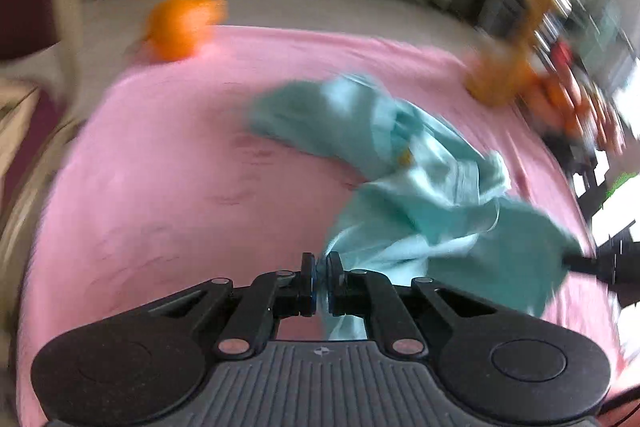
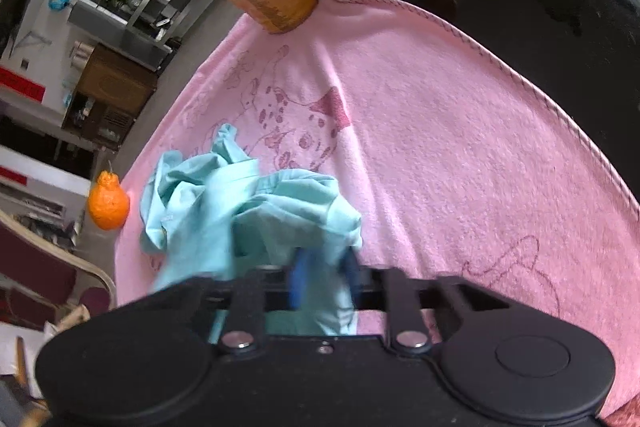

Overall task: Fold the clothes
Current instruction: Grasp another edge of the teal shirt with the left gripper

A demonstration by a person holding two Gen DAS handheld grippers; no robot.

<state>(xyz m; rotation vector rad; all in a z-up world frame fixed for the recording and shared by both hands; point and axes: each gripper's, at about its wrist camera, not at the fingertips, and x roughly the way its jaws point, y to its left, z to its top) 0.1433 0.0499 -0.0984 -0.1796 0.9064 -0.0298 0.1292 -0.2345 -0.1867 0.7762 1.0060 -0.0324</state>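
left wrist: garment (image 1: 420, 179) mid-towel (image 1: 160, 167), margins bare.

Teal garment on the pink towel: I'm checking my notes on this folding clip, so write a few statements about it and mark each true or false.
1. The left claw is shut on the teal garment. True.
2. The garment lies neatly folded flat. False: it is crumpled and bunched on the pink towel.
3. The right claw hangs free of any cloth. False: teal fabric sits between its blue pads and it grips it.
4. A knobbly orange fruit sits at the towel's edge. True.
5. The towel is plain. False: it carries a printed spotted dog drawing.
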